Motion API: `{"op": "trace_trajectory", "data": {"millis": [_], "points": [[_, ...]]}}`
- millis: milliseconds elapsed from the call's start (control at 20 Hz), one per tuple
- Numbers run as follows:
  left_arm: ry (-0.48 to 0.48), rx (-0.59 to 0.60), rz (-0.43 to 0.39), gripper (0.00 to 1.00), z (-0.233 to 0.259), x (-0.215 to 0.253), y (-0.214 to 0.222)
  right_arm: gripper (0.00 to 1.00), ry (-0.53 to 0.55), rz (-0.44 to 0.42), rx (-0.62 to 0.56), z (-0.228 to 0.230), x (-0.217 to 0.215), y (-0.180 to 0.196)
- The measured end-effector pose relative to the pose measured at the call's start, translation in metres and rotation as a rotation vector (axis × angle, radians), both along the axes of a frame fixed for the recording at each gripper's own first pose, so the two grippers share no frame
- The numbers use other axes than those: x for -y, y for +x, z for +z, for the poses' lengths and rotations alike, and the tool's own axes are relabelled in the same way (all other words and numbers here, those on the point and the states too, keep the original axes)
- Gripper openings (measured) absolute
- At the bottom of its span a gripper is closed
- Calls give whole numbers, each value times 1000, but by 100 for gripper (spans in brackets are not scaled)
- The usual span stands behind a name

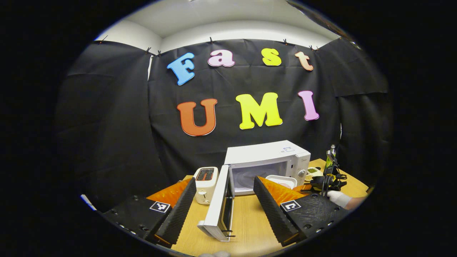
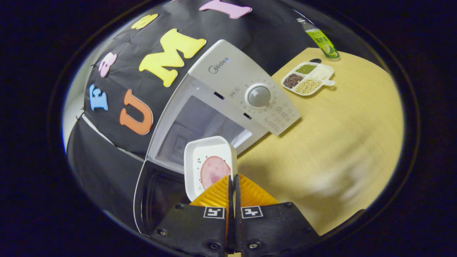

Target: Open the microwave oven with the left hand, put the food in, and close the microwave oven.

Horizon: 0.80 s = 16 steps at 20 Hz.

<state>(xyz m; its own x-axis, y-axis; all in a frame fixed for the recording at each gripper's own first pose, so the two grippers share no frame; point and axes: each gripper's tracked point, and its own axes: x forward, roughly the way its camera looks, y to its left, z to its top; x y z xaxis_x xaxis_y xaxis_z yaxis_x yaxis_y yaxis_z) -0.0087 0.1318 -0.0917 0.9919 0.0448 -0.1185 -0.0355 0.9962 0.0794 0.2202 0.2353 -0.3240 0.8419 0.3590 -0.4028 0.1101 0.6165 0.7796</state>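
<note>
Left gripper view: microwave (image 1: 266, 164) at back of tabletop (image 1: 250, 221) with door (image 1: 219, 203) swung open toward camera, toaster (image 1: 206, 184) just left of it, sectioned dish (image 2: 307, 78) and bottle (image 2: 321, 39) to its right, food tray (image 2: 209, 166) before the cavity.

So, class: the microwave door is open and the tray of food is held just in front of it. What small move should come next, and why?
Probably ease the right gripper forward to carry the white rectangular tray with its pink slice of meat into the white microwave oven. Its fingers are shut on the tray's rim, the door stands open, and the tray sits at the cavity mouth. The left gripper hangs open, clear of it.
</note>
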Motion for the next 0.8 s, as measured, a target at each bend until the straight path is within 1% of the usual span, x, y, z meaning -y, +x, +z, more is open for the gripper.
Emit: {"op": "trace_trajectory", "data": {"millis": [50, 100, 200, 300, 350, 400, 450, 650, 750, 800], "points": [[5, -2, 6, 96, -3, -7, 2, 0, 22, -48, 2, 2, -10, 4], [5, -3, 13, 96, -5, -14, 5, 4, 44, -95, -1, 0, -18, 9], [-9, -11, 32, 96, -14, -25, 9, 4, 91, -160, 11, 3, -38, 21], [-10, -26, 49, 96, -27, -35, 12, 4, 134, -198, 31, 5, -59, 38], [-10, -34, 54, 96, -33, -39, 12, 0, 134, -211, 31, 3, -65, 46], [-8, -44, 59, 96, -40, -43, 14, 0, 132, -229, 30, 0, -70, 56], [-3, -54, 64, 96, -47, -47, 16, 4, 139, -250, 29, 0, -73, 66], [-1, -87, 88, 96, -65, -61, 23, 4, 185, -376, 67, 2, -73, 108], [2, -100, 92, 96, -71, -66, 26, 4, 210, -412, 73, -2, -75, 128], [4, -103, 91, 96, -74, -68, 28, 0, 219, -420, 66, -6, -77, 136]]}}
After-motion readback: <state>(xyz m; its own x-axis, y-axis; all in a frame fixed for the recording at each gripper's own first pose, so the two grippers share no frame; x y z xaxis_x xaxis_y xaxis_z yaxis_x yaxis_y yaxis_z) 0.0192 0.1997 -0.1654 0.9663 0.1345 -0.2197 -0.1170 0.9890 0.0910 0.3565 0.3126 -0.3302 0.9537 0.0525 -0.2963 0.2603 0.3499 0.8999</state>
